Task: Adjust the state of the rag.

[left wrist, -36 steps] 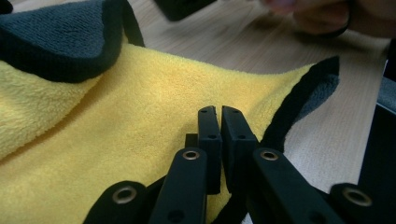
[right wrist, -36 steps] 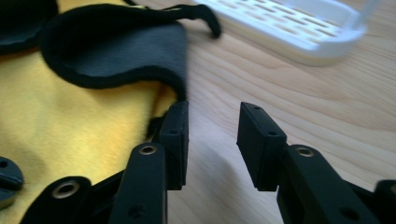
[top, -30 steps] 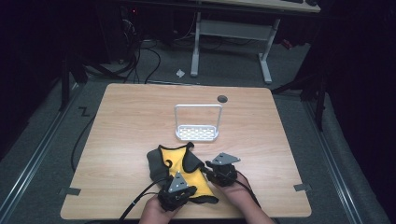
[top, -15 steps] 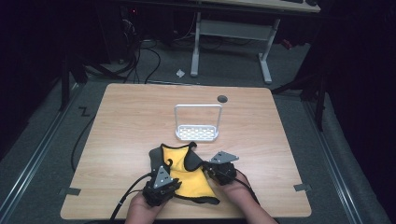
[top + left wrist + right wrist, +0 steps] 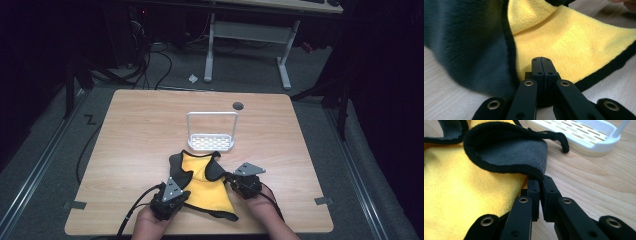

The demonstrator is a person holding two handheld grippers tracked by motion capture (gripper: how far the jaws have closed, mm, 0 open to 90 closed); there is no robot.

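Note:
A yellow cloth point(image 5: 207, 192) with a grey back and black hem lies partly folded on the wooden table point(image 5: 140, 135), near its front edge. My left gripper point(image 5: 185, 194) is at the cloth's near left corner. In the left gripper view its jaws point(image 5: 540, 60) have just been closing and stand pressed together where the cloth's point(image 5: 574, 45) hems converge. My right gripper point(image 5: 228, 178) is at the cloth's right side. In the right gripper view it point(image 5: 540, 181) is shut on the cloth's point(image 5: 461, 195) edge, with a grey flap draped over the tips.
A white rack point(image 5: 211, 142) with an upright frame stands just beyond the cloth, mid-table; its slotted base point(image 5: 584, 137) lies close ahead of the right gripper. A round hole point(image 5: 238, 105) is near the table's far edge. Cables trail off the front left.
My left gripper has moved left, from above the cloth's middle to its near left corner. The right gripper has stayed at the cloth's right side.

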